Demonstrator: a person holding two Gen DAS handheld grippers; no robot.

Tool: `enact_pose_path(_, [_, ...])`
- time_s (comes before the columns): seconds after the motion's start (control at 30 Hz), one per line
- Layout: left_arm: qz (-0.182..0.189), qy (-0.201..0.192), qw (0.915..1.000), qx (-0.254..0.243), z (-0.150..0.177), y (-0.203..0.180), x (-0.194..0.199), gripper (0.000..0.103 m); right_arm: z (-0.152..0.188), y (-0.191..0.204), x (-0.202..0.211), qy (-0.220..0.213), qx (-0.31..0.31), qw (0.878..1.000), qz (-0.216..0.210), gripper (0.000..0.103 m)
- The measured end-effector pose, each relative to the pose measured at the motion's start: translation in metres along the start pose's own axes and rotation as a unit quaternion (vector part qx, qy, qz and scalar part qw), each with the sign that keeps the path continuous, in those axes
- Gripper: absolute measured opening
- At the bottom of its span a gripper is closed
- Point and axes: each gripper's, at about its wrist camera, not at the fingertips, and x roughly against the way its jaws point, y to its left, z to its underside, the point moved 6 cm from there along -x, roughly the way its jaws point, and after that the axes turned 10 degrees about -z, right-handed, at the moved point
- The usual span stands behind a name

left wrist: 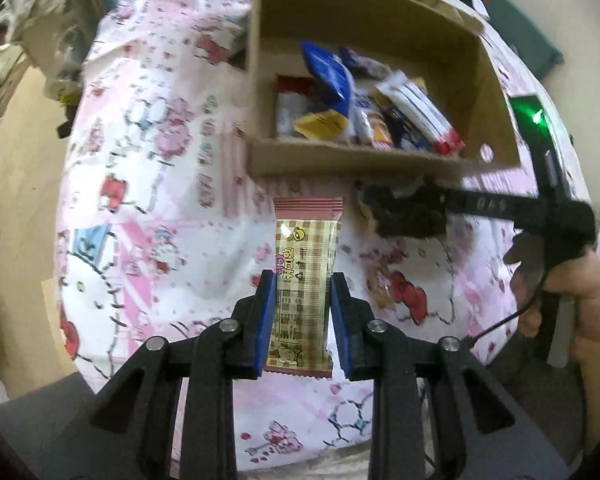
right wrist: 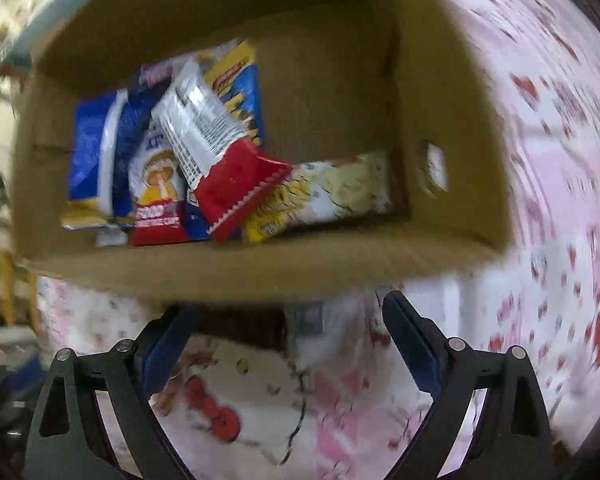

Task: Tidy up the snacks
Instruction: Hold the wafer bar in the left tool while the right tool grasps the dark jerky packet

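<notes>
Between the 2 blue pads of the left gripper: 1 long snack bar in a beige checked wrapper with pink ends, pinched at its sides, lengthwise along the fingers, far end sticking out past the fingertips. Below it, a pink and white cartoon-print cloth.

Farther away and a little right, seen from the left wrist: an open cardboard box on the cloth, with several snack packets inside, among them a blue bag and a white packet with a red end. Just in front of the near wall of the box: a dark crumpled wrapper, beside the black tip of the other tool. At the right edge: a hand around the black handle of that tool.

Seen from the right wrist: the right gripper with jaws spread wide, nothing between the pads, just in front of the near wall of the same box. Inside, to the left: a heap of packets, with a red and white packet on top and a pale yellow packet flat near the right wall. Much motion blur here, so small print not readable.
</notes>
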Motion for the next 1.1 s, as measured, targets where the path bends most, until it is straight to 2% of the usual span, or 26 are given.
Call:
enact_pose_path(0.17, [-0.004,-0.007,0.9997,0.024,-0.012,0.013,-0.005,0.023,0.006,0.014,-0.018,0.026,0.056,0.998,0.019,0.088])
enact_pose_path(0.23, [-0.004,-0.012,0.9995,0.028,-0.014,0.013,-0.003,0.023,0.017,0.023,-0.018,0.050,0.083,0.995,0.017,0.072])
enact_pose_path(0.37, [0.000,-0.022,0.9993,0.030,-0.016,0.010,0.002,0.023,0.050,0.019,-0.016,0.088,0.072,0.993,0.017,0.060])
enact_pose_path(0.5, [0.011,-0.026,0.9991,0.032,-0.017,0.005,0.006,0.023,0.078,0.031,-0.011,0.110,0.068,0.991,-0.022,0.060])
enact_pose_path(0.57, [0.011,-0.031,0.9990,0.031,-0.017,0.004,0.009,0.023,0.083,0.034,-0.003,0.098,0.051,0.993,-0.050,0.060])
enact_pose_path(0.63, [0.010,-0.034,0.9989,0.032,-0.016,0.006,0.010,0.023,0.076,0.038,0.009,0.066,0.044,0.995,-0.066,0.061])
enact_pose_path(0.67, [0.008,-0.034,0.9988,0.035,-0.016,0.007,0.010,0.023,0.067,0.041,0.015,0.045,0.053,0.996,-0.060,0.065])
enact_pose_path(0.73, [0.005,-0.031,0.9986,0.043,-0.016,0.012,0.008,0.023,0.048,0.044,0.020,0.012,0.079,0.997,-0.022,0.084])
enact_pose_path(0.77, [0.004,-0.031,0.9985,0.045,-0.016,0.013,0.007,0.023,0.040,0.047,0.018,0.002,0.087,0.996,-0.008,0.085])
enact_pose_path(0.87, [-0.002,-0.031,0.9984,0.047,-0.017,0.016,0.005,0.023,0.009,0.042,0.003,0.006,0.080,0.997,-0.001,0.085])
enact_pose_path(0.93, [-0.004,-0.032,0.9983,0.048,-0.018,0.017,0.005,0.023,-0.001,0.036,-0.014,0.019,0.074,0.997,-0.002,0.084])
enact_pose_path(1.03, [0.001,-0.031,0.9983,0.050,-0.019,0.017,0.005,0.023,-0.005,0.032,-0.025,0.030,0.072,0.996,-0.032,0.081])
enact_pose_path(1.1, [0.002,-0.031,0.9984,0.047,-0.019,0.015,0.005,0.023,-0.004,0.030,-0.024,0.042,0.092,0.994,-0.029,0.078])
